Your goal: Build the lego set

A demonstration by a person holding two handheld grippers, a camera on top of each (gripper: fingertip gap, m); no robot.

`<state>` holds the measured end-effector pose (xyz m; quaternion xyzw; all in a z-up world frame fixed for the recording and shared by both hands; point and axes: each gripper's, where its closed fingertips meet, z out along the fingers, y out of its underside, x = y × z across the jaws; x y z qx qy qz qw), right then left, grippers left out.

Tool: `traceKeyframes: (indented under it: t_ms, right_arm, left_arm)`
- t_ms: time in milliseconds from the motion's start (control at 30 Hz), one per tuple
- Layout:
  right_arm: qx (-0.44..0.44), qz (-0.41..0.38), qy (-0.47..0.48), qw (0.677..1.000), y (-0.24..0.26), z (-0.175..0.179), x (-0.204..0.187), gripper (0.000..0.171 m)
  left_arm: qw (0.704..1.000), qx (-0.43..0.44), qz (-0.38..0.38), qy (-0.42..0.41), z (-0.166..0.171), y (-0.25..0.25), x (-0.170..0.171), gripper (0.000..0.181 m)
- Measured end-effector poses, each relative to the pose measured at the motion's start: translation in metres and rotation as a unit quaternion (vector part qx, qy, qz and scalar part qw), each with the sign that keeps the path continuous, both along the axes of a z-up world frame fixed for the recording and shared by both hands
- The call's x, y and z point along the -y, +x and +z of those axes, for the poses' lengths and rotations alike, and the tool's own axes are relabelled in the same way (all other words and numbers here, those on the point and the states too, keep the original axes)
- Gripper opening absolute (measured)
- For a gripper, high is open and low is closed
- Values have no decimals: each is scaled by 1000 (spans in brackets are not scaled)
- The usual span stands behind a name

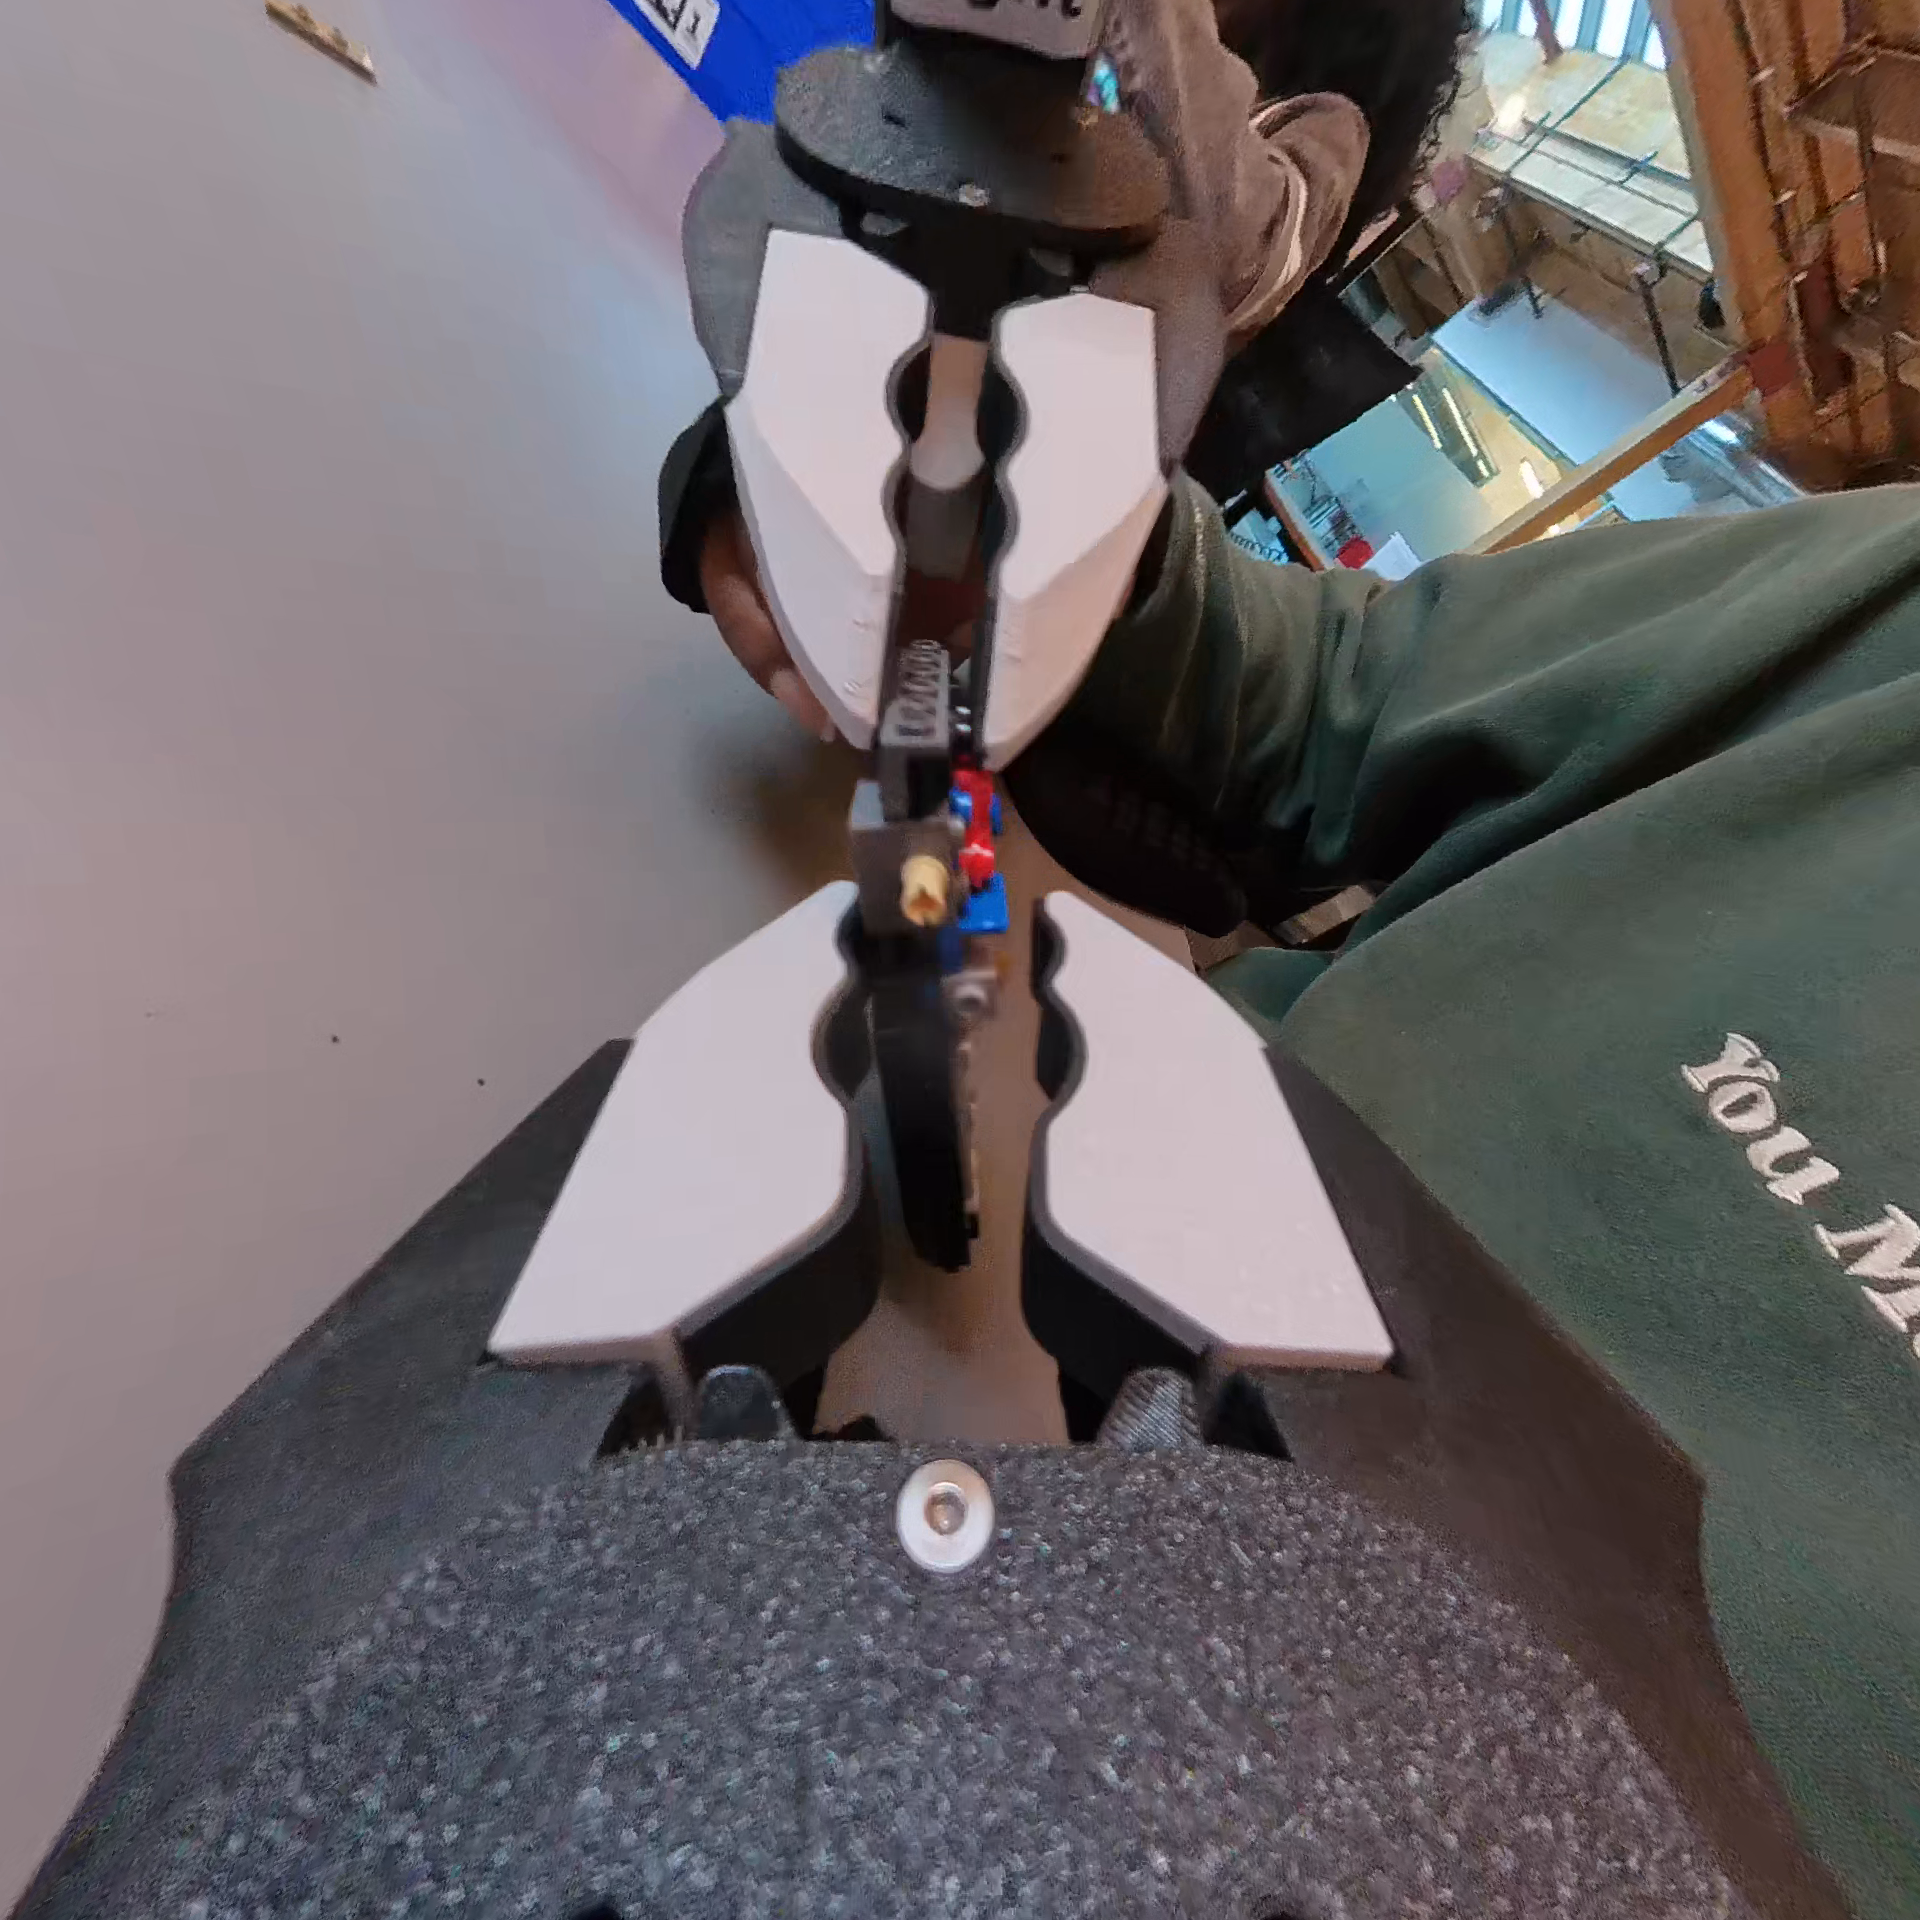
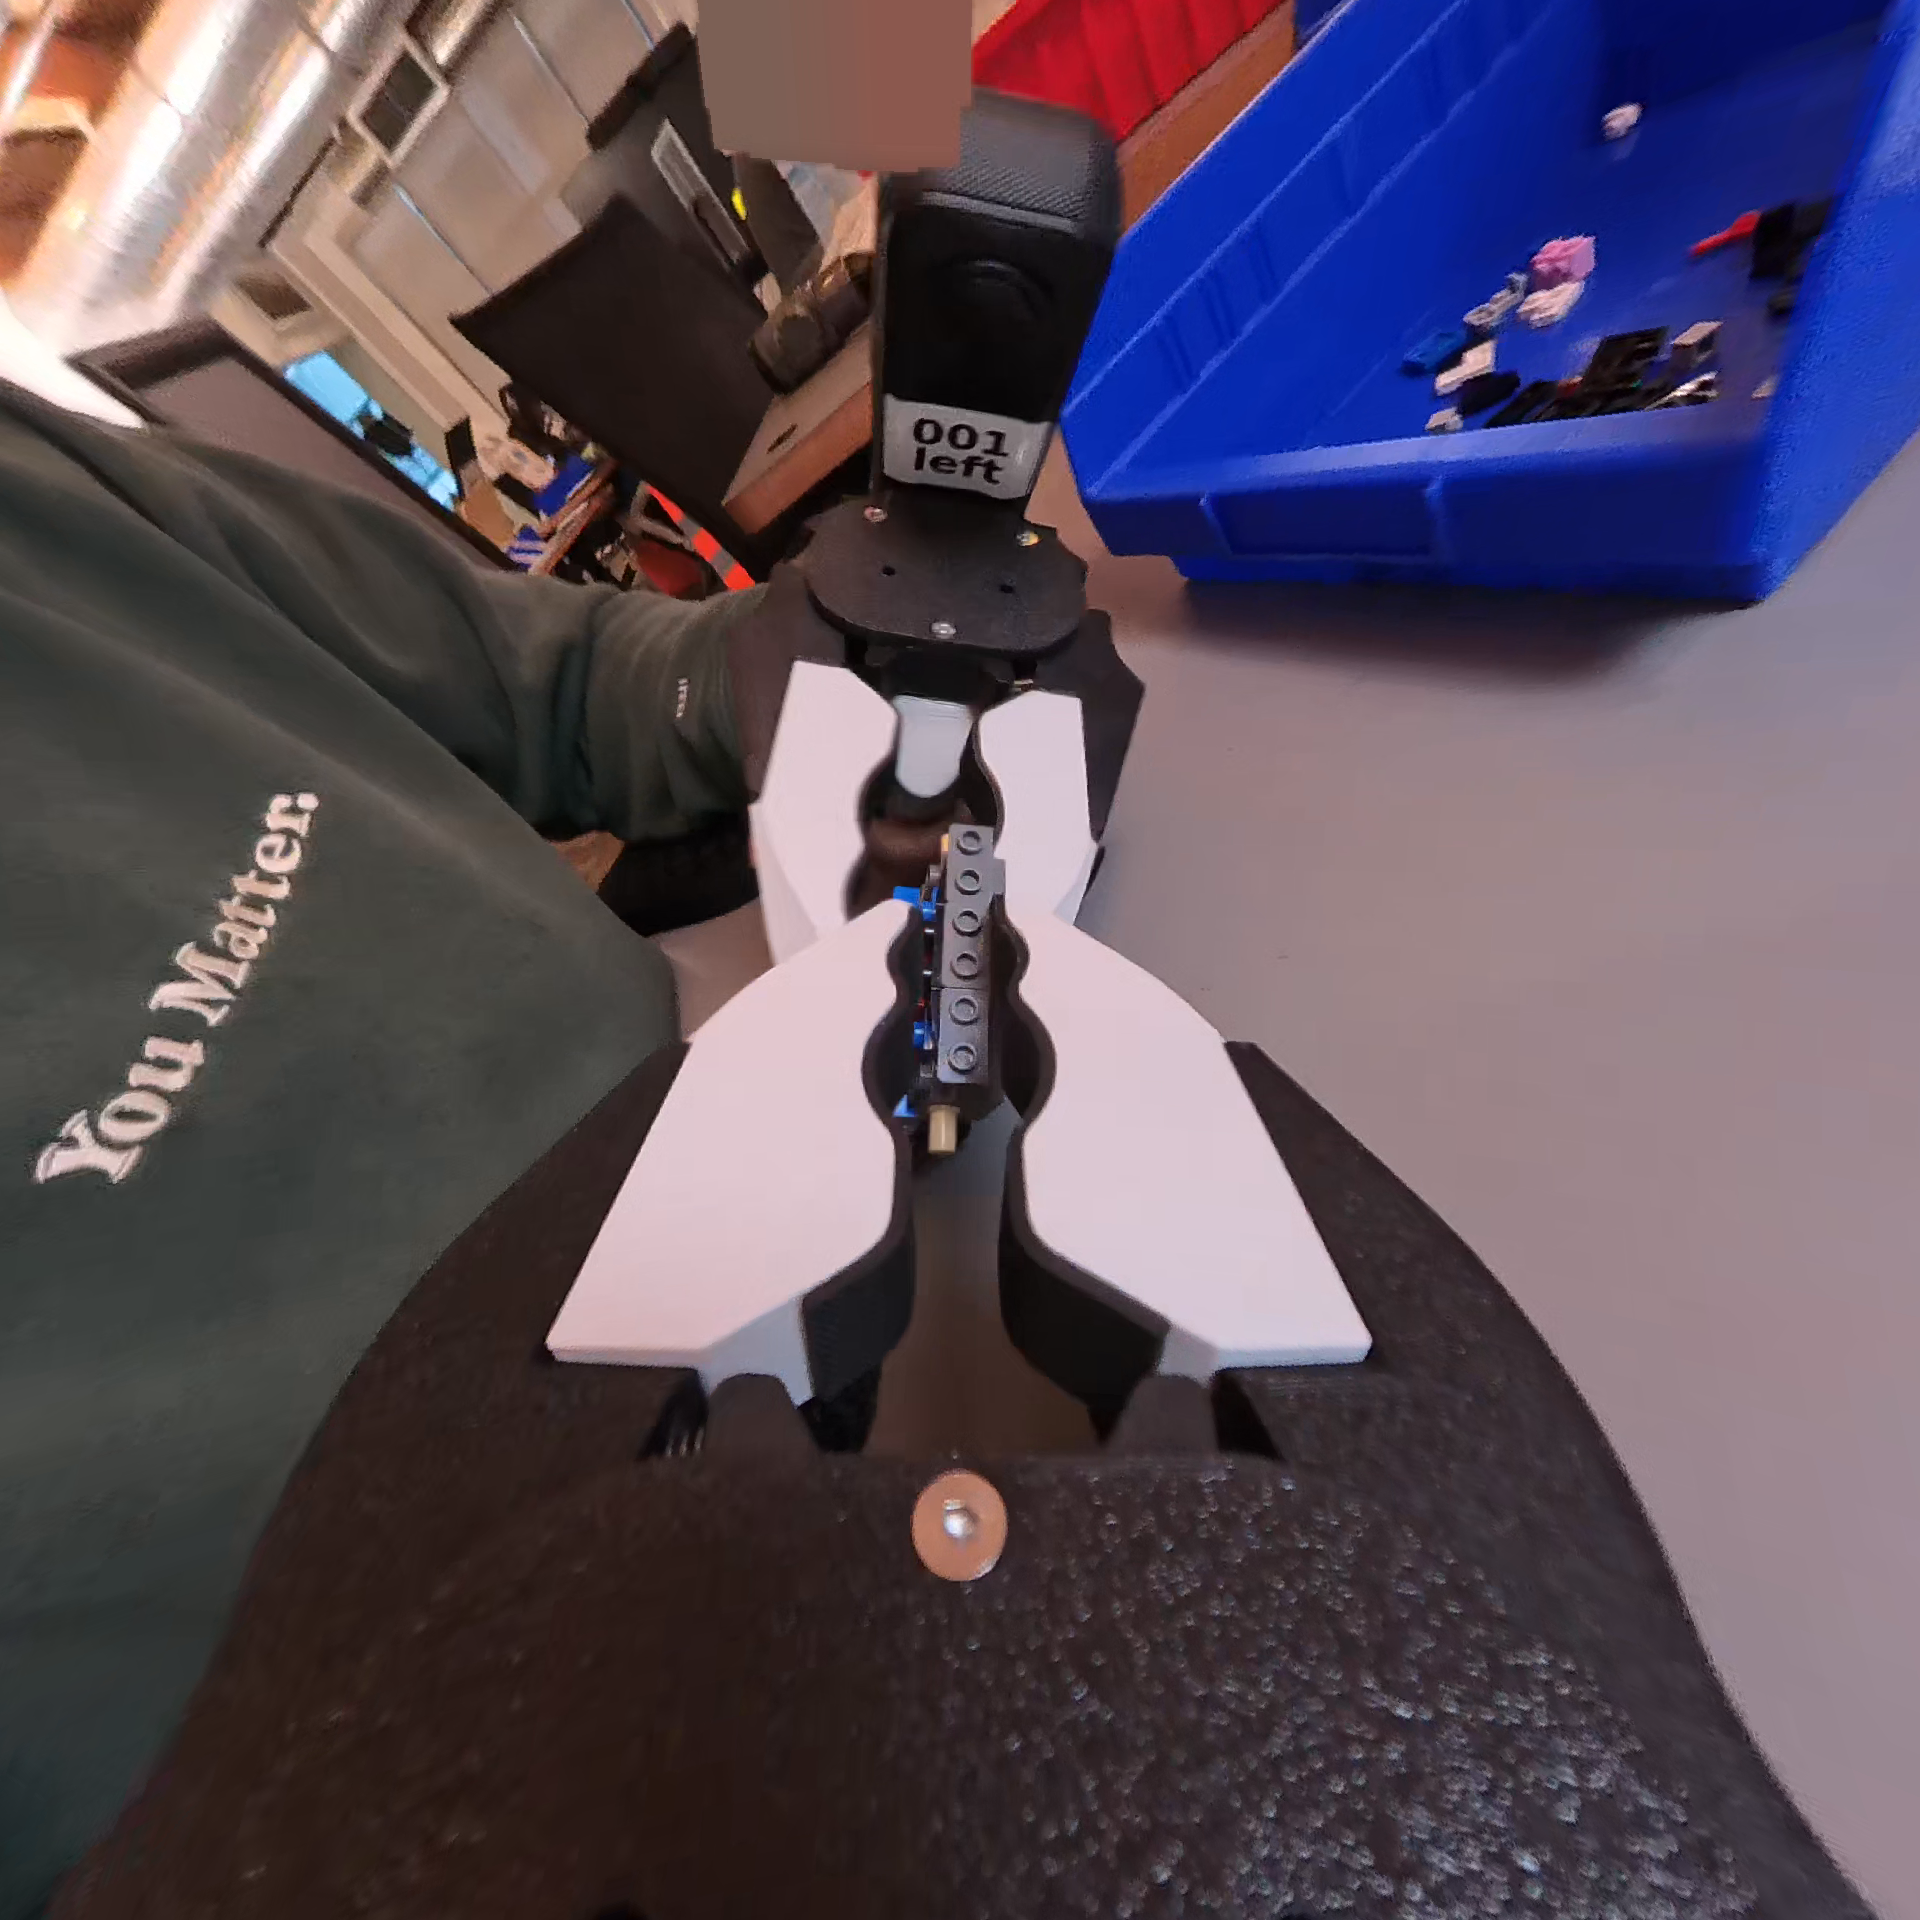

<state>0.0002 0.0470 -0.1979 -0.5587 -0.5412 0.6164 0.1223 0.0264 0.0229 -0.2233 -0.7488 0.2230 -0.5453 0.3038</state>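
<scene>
Black brick assembly (image 2: 961,971) looks light, rigid; right claw (image 2: 951,961) pinches one end, left claw (image 1: 940,971) gapes around the other.

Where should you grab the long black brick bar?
Probably across its flat long sides, coming in from one end: the black brick bar is narrow and straight, and the right gripper pinches it that way.

Blue bin (image 2: 1455,499) blocks one side; grey table (image 2: 1507,935) open
</scene>
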Motion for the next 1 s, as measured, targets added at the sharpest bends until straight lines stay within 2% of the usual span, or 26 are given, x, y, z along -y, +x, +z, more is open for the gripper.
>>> traceKeyframes:
  t_ms: [33, 167, 367, 700, 867, 1000]
  right_arm:
    - [-3, -8, -9, 1000, 0, 1, -3, 11]
    - [-25, -34, -65, 997, 1, 12, -16, 11]
    - [-23, -36, -63, 997, -1, 8, -12, 11]
    - [-51, -61, -110, 991, 4, 18, -30, 11]
    - [-49, -95, -116, 988, 7, 18, -45, 11]
    - [-41, -123, -115, 985, 9, 15, -56, 11]
  left_arm:
    - [1000, 1, 5, 5, 2, -2, -1, 34]
    - [998, -54, 10, 20, -13, -3, -3, 30]
    - [999, -23, 28, -3, -10, -3, -10, 22]
    - [999, -25, 20, -28, -15, -4, -10, 22]
    - [996, -81, 34, -21, -24, -9, -23, 26]
    - [984, -169, 54, 10, -35, -21, -42, 24]
